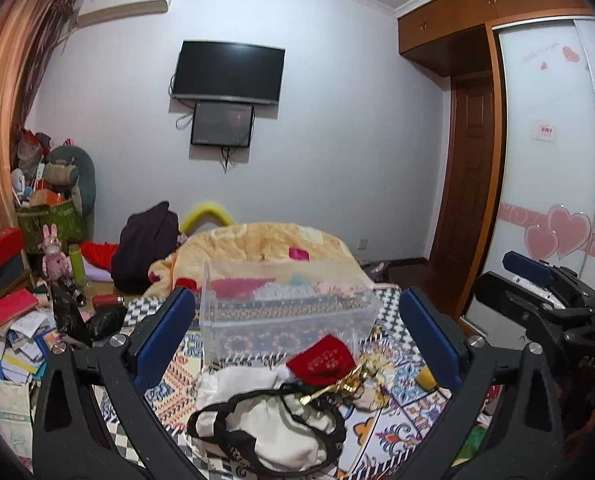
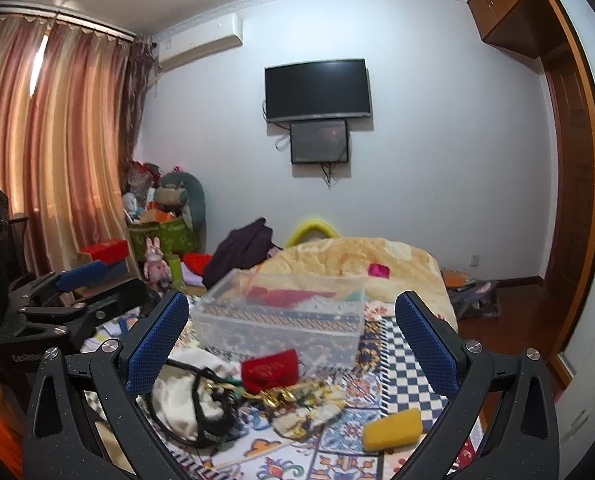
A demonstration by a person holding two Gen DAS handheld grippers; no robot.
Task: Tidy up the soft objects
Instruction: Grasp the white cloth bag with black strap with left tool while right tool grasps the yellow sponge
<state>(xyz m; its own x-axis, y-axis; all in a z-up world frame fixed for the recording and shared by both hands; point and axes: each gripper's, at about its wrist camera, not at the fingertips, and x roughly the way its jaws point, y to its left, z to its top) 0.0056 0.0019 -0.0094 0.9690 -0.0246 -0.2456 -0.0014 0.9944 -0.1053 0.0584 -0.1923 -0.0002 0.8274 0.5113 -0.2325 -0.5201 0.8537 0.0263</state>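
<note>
On the patterned bedspread (image 1: 413, 412) lie a white cloth bag with black cord (image 1: 265, 420), a red pouch (image 1: 323, 364), a gold-patterned cloth (image 2: 297, 404) and a yellow sponge (image 2: 391, 428). Behind them stands a clear plastic box (image 1: 285, 304) with red and pale soft items inside. My left gripper (image 1: 297, 336) is open and empty above the white bag. My right gripper (image 2: 293, 340) is open and empty above the red pouch (image 2: 271, 368). The box also shows in the right wrist view (image 2: 281, 316).
A yellow blanket (image 1: 257, 244) with a pink item covers the far end of the bed. Clutter of books, boxes and plush toys (image 1: 53, 256) fills the left side. A wardrobe (image 1: 545, 152) and a door stand at right. The other gripper (image 2: 49, 304) shows at left.
</note>
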